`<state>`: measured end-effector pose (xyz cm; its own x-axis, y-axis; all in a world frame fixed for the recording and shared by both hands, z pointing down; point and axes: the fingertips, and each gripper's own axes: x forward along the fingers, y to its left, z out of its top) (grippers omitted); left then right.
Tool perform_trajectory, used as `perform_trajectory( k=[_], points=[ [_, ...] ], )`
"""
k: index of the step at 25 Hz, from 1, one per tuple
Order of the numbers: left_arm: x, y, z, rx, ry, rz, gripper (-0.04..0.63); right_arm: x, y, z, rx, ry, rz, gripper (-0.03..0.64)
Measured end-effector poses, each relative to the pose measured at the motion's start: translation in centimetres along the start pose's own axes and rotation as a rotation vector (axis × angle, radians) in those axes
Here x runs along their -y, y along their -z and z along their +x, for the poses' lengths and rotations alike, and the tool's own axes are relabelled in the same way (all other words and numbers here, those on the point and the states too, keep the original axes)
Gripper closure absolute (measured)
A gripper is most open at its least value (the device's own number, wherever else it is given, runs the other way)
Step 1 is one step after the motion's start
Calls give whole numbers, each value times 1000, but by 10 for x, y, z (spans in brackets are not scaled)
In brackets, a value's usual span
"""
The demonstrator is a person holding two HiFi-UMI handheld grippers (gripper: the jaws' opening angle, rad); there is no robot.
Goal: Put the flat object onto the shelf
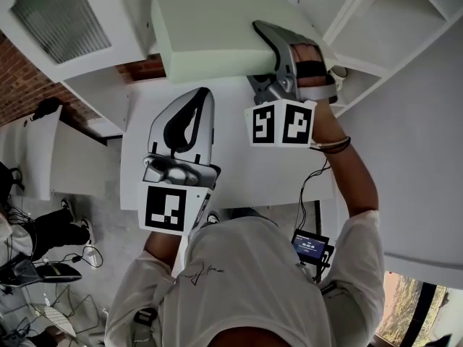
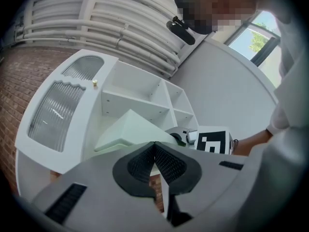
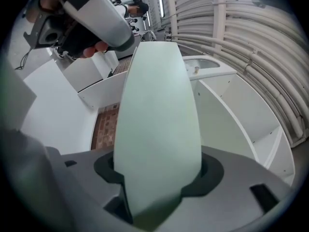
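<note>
The flat object is a pale green slab (image 1: 210, 31), held up in front of the white shelf unit (image 1: 391, 27). My right gripper (image 1: 271, 38) is shut on the slab's right edge; in the right gripper view the slab (image 3: 159, 115) fills the space between the jaws and runs away from the camera. My left gripper (image 1: 195, 103) hovers below the slab, shut with nothing in it, its pads (image 2: 155, 161) pressed together. From the left gripper view the slab (image 2: 130, 129) and the right gripper (image 2: 186, 138) show ahead, before the shelf compartments (image 2: 135, 93).
A white cabinet door with ribbed glass (image 1: 61, 20) stands open at the upper left. A white tabletop (image 1: 231, 172) lies under both grippers. Brick floor (image 1: 22, 85) and cables (image 1: 43, 266) sit at the left. A small screen (image 1: 311, 246) hangs by the person's right side.
</note>
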<state>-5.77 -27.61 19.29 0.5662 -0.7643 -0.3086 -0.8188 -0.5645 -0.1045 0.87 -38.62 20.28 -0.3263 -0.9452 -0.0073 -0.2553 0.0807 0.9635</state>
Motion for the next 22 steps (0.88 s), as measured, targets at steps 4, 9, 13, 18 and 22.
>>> perform_trajectory(
  k=[4,9,13,18,22],
  points=[
    [-1,4,21,18,-9,-2,581,-4,7,11,-5,7,-27,331],
    [-2,14,39,1,-25,-7,581,-16,15,25,-18,12,-100,331],
    [-6,27,53,-28,-35,-14,581,-26,21,35,-27,8,-148,328],
    [-8,40,66,-58,-35,-7,581,-31,24,45,-30,11,-173,327],
    [-8,50,73,-73,-36,-5,581,-34,26,51,-34,6,-202,325]
  ],
)
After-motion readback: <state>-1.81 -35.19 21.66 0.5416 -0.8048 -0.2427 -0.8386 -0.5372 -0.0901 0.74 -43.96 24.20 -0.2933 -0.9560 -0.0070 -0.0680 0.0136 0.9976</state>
